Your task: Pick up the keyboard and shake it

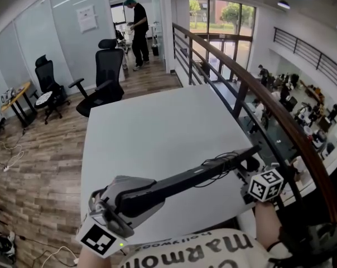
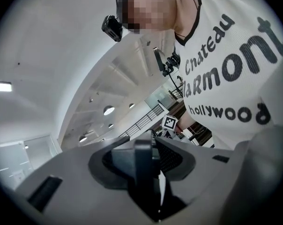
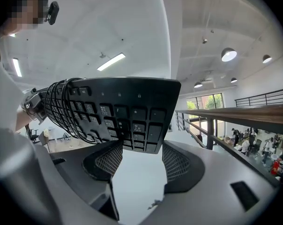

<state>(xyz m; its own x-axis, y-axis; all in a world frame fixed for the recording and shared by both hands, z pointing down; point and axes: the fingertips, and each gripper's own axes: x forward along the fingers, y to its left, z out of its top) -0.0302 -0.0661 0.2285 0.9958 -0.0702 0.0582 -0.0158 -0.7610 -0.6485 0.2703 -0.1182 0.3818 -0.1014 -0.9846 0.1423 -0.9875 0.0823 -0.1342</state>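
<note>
A black keyboard (image 1: 196,176) hangs on edge above the near part of the white table (image 1: 157,127), with its cable (image 1: 220,163) wound round it. My left gripper (image 1: 149,193) is shut on its left end, and in the left gripper view the keyboard (image 2: 144,170) shows end-on, clamped between the pads of that gripper (image 2: 148,161). My right gripper (image 1: 250,167) holds the other end. The right gripper view shows the key side of the keyboard (image 3: 127,107) and the cable (image 3: 57,108), with the lower corner filling the gap of the right gripper (image 3: 140,159).
A dark wooden railing (image 1: 241,85) runs along the table's right side, with a lower floor beyond it. Black office chairs (image 1: 104,77) stand past the table's far left corner. A person (image 1: 138,29) stands far back. Cables lie on the wooden floor (image 1: 34,166) at the left.
</note>
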